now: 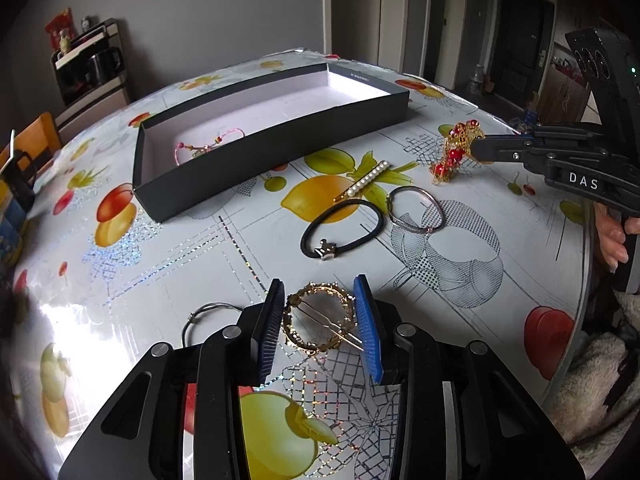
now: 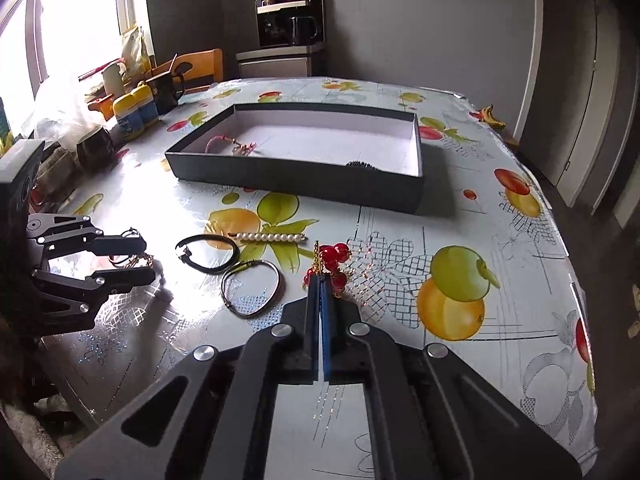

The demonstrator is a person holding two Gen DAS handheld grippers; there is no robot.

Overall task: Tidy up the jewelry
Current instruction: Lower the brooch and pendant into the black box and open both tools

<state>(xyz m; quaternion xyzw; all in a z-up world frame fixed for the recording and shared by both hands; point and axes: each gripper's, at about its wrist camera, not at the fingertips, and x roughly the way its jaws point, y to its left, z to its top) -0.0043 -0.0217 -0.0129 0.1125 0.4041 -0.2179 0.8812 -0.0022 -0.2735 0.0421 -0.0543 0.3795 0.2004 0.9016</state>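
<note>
In the left wrist view the left gripper sits low over the table with its jaws partly apart around a round gold hair clip; the blue pads flank its rim, and I cannot tell whether they press it or merely stand beside it. The clip looks light, stiff and thin, with a loose pin across the ring, so taking it by the rim on opposite sides seems safer than by the pin, and the glossy cloth may let it skid. Beyond lie a black hair tie, soft and easy to pinch anywhere, a thin bangle, a pearl clip, and the open box with a pink bracelet already inside. At the right edge the right gripper is clamped on a red-beaded gold ornament. In the right wrist view the right gripper has its jaws closed tight, with the ornament caught at their tips, its red beads and a gold chain showing just past them, near the table between the pearl clip and the printed fruit. It looks light but dangly and delicate; a hold on the metal body rather than on beads or chain would likely keep it from swinging or slipping on the way to the box. The left gripper shows at the left, partly open.
</note>
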